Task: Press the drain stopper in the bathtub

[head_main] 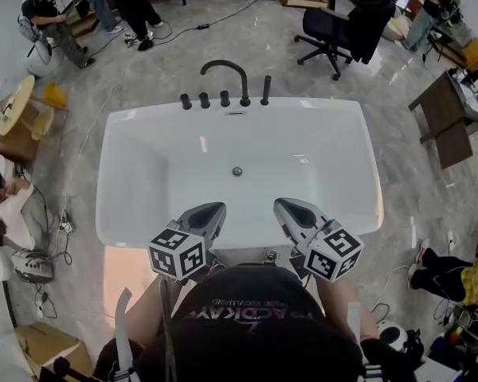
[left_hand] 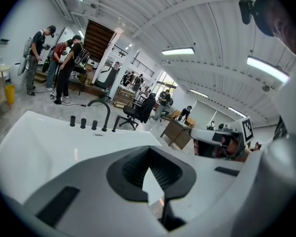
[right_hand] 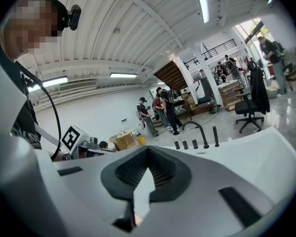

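The white bathtub [head_main: 115,146] fills the middle of the head view. Its small round metal drain stopper [head_main: 237,170] sits on the tub floor below the black faucet [head_main: 225,73]. My left gripper [head_main: 216,208] and right gripper [head_main: 280,205] hover side by side over the tub's near rim, well short of the stopper. Both have their jaws together with nothing held. In the left gripper view the left gripper [left_hand: 153,184] points across the tub toward the faucet [left_hand: 101,113]. The right gripper [right_hand: 142,184] also faces the faucet [right_hand: 198,132]. Neither gripper view shows the stopper.
Black knobs and a hand-shower post [head_main: 265,90] line the tub's far rim. A black office chair [head_main: 340,29] and a dark desk [head_main: 444,111] stand beyond and to the right. Several people [head_main: 103,6] stand at the back left, and cables lie on the floor.
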`<state>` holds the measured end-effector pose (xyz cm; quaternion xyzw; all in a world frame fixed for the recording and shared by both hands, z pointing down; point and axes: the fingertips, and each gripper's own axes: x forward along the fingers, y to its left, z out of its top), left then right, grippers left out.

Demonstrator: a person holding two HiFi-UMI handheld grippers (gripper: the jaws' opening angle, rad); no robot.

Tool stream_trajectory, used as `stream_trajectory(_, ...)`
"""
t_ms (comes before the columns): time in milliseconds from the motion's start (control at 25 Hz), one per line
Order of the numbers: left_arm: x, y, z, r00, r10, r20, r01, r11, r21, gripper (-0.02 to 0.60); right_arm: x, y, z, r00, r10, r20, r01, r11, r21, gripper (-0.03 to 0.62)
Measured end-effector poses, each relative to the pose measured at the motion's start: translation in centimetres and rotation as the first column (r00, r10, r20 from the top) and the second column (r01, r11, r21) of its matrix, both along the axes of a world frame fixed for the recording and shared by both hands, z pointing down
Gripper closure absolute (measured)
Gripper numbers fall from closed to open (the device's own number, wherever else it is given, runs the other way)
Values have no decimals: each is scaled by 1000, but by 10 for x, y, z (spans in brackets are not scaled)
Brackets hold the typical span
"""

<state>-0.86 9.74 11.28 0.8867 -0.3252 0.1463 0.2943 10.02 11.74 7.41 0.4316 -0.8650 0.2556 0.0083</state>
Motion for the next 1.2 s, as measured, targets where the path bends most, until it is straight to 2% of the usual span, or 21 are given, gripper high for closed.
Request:
stream_trajectory(240,2,3,0,1000,0,13,0,1000,3,578,-12,9,-2,999,-7,33,7,1000,3,582)
stream_trajectory(520,4,5,2,1000,11,24,-11,1000,1,578,-34,15,7,997,-82,6,82,997,-9,582)
stream_trajectory(840,4,6,2,999,21,33,-21,1000,14,578,-35,11,9,995,-81,52,83,996,-20,582)
stream_trajectory(1200,2,4,3,1000,7,28,-7,1000,6,578,-40,10,10,993,-107,45,108,994,-26,582)
